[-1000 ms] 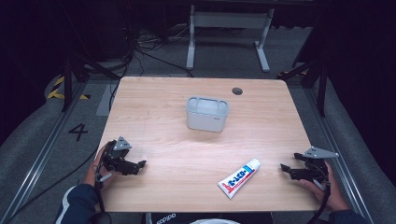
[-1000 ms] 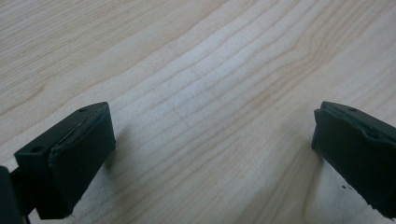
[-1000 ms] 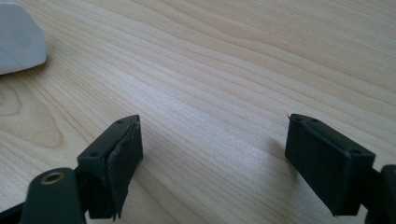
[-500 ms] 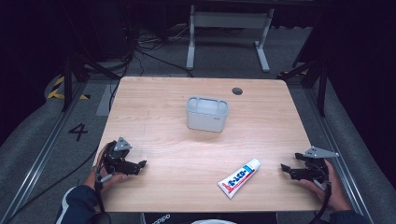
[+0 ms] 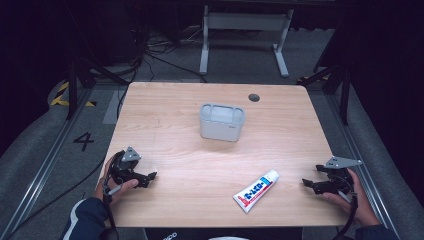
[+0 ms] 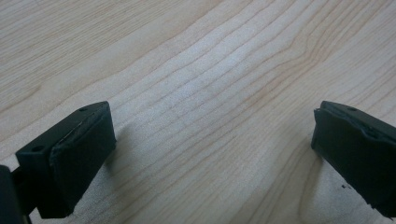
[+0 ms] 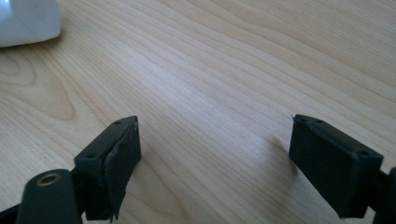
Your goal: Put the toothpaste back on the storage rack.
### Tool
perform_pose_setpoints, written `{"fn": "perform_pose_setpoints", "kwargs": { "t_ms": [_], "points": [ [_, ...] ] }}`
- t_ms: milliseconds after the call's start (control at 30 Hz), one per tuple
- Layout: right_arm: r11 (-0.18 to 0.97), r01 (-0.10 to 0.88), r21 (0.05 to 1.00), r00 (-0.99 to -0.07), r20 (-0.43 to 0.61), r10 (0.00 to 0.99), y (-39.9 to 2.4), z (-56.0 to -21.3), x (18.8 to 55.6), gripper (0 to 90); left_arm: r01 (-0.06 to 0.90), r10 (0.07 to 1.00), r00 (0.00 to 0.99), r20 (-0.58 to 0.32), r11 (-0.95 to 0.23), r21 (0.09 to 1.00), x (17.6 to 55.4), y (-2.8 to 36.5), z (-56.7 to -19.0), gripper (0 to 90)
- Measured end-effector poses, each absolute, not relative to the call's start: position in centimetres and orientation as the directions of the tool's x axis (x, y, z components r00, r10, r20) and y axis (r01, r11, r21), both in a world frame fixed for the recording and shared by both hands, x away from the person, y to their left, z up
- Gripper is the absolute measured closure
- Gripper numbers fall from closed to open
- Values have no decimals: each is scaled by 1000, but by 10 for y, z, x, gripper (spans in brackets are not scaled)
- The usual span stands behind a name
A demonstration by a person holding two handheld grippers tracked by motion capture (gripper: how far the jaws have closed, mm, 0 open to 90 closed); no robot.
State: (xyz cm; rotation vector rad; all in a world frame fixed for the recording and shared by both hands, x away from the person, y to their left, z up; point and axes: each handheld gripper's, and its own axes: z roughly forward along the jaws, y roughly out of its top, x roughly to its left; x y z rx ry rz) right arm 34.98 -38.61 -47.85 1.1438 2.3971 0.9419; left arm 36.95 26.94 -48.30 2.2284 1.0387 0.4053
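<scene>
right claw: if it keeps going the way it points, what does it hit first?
Probably the toothpaste tube. The right claw, open and empty, points left across the table; bare wood lies between, though the line may pass just beside the tube.

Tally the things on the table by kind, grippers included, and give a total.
Tube: 1
Box: 1
Grippers: 2, left gripper and right gripper, both open
Total: 4
</scene>
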Motion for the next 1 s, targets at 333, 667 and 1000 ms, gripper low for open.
{"fn": "perform_pose_setpoints", "kwargs": {
  "t_ms": [333,667,1000],
  "points": [
    [529,487,695,-715,-31,699,-369,-461,348,191,571,768,640,8,-483,663,370,269,-483,2],
    [632,372,680,-824,-71,562,-335,-438,348,202,569,764,645,7,-486,664,370,270,-483,2],
    [707,282,649,-899,-79,431,-298,-430,350,206,572,765,644,2,-483,663,369,270,-483,2]
  ]
}}
